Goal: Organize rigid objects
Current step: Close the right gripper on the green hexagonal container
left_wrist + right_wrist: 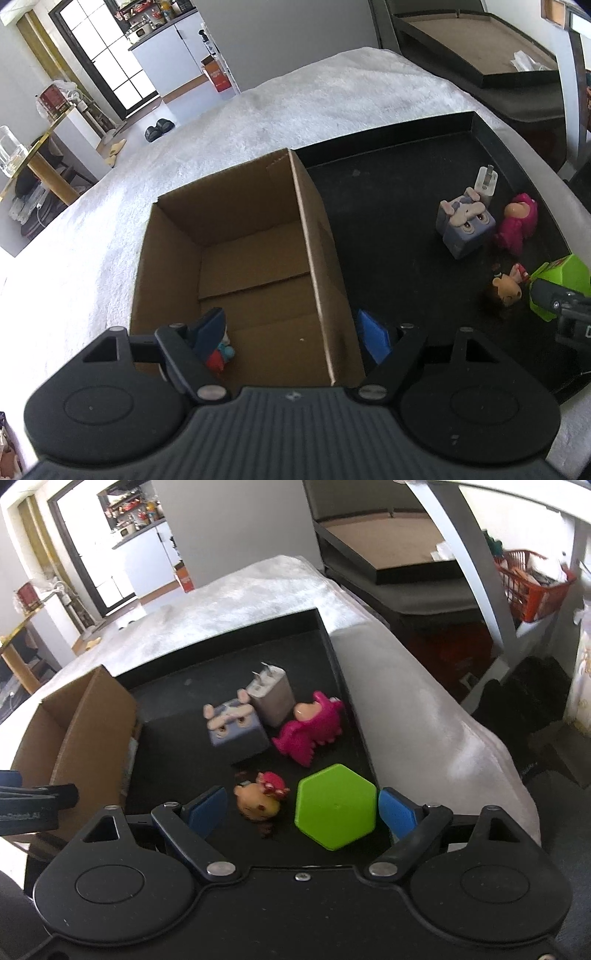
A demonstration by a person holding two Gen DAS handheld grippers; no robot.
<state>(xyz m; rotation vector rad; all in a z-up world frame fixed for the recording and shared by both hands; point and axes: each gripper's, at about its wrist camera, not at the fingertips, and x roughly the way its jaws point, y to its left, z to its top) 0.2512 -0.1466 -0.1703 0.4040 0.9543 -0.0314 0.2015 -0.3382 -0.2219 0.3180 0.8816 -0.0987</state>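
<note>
Toys remain mostly unsorted: one small figure (221,350) lies in the cardboard box (236,258), while five things wait on the black tray (229,642). Left tool (295,339) straddles the box wall, released. Right tool (303,808), released, brackets the doll (260,799) and green hexagon (336,805) near the tray's rim; open floor lies beyond.

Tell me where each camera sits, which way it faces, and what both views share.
Left wrist: on the left hand-held gripper, angled down into the cardboard box; its open blue fingers straddle the box's wall.
Right wrist: on the right hand-held gripper, angled down at the black tray; open fingers flank the green hexagon and a doll.
Shared: box, tray, hexagon.
</note>
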